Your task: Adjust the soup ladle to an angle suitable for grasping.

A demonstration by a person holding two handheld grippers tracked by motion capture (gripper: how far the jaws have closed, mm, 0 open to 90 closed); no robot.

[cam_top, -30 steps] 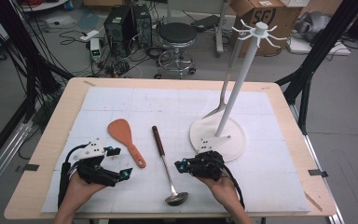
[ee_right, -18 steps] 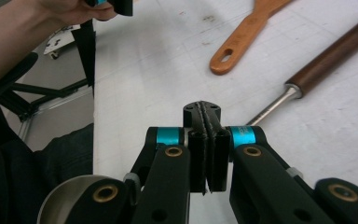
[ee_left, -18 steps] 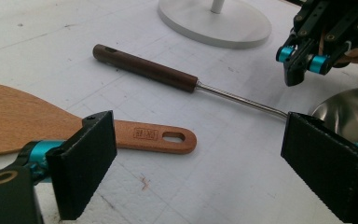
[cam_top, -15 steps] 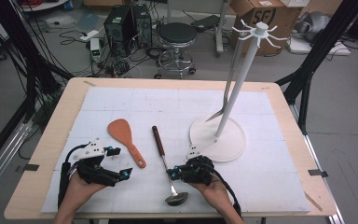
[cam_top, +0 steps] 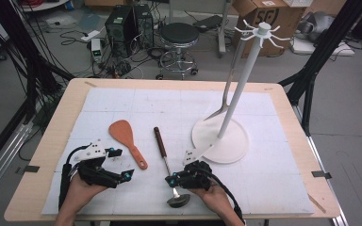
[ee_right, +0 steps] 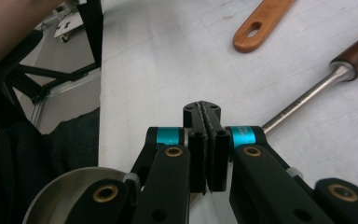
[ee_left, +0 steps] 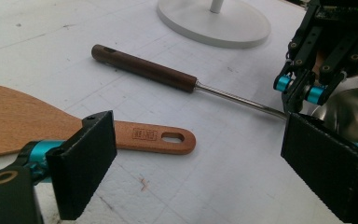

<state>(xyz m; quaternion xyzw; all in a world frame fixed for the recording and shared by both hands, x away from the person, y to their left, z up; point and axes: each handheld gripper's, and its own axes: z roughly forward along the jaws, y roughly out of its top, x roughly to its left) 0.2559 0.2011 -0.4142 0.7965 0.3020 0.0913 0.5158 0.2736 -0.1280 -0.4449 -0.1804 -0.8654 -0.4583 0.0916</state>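
On a white-padded bench [cam_top: 122, 99], seen from above, a person's two hands each hold a gripper near the front edge. The right gripper [cam_top: 173, 180] is clenched, its black jaws pressed flat together with nothing visible between them, as the right gripper view [ee_right: 206, 140] shows close up. It sits right over the thin metal shaft of a ladle [cam_top: 164, 160], close to the bowl end; whether it touches the shaft cannot be told. The ladle lies flat at the middle front of the bench, its dark wooden handle pointing away from the person and its shiny steel bowl [cam_top: 178, 200] close to the front edge, just beside the right hand [cam_top: 212, 197].

The left gripper [cam_top: 118, 165] is released, jaws spread wide and grasping nothing, resting at the front left, held by the left hand [cam_top: 78, 193]. Its own view looks between the two black pads toward the ladle's handle [ee_left: 142, 70] and a wooden rice paddle [ee_left: 74, 128].

The rice paddle [cam_top: 127, 141] lies flat between the left gripper and the ladle, touching neither. A white utensil stand [cam_top: 221, 136] with a round base rises behind the right gripper, and a metal turner [cam_top: 228, 80] hangs from it.
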